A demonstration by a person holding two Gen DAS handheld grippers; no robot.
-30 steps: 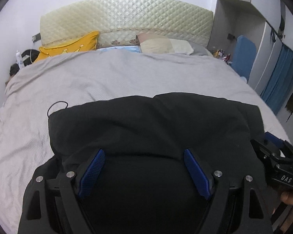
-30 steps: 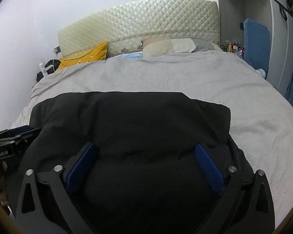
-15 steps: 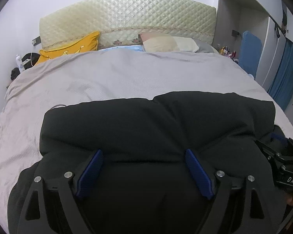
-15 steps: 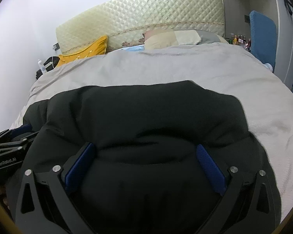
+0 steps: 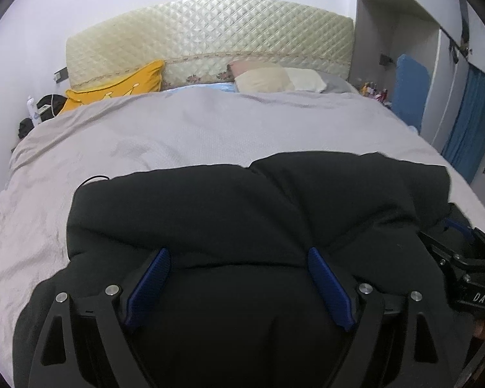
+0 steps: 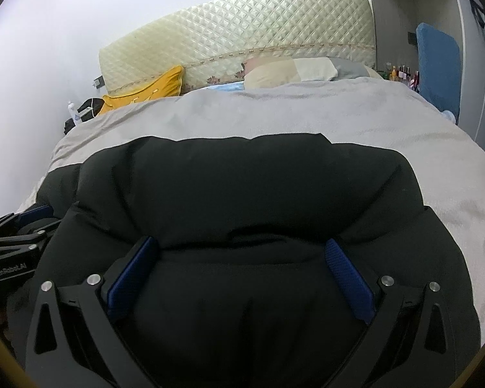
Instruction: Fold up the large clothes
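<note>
Two grippers, left (image 5: 237, 283) and right (image 6: 239, 274), hover side by side at the bed's near edge, jaws spread wide with bulky black garment (image 5: 242, 213) bunched between the blue pads; whether they grip it is unclear. Beyond lies grey bedspread (image 5: 194, 129); at the far edge, yellow cushion (image 5: 119, 82), pale pillows (image 5: 274, 79), quilted headboard (image 5: 210, 38).

A wide bed (image 5: 210, 135) under a pale grey cover fills the room, backed by a cream quilted headboard (image 5: 210, 45) against a plain white wall (image 5: 145, 3). A yellow cushion (image 5: 119, 80) and beige pillows (image 5: 274, 79) lie at its head. To the right stand a grey wardrobe (image 5: 384, 9), a blue padded panel (image 5: 409, 90) and a blue curtain (image 5: 468, 123). The light is soft and even.
</note>
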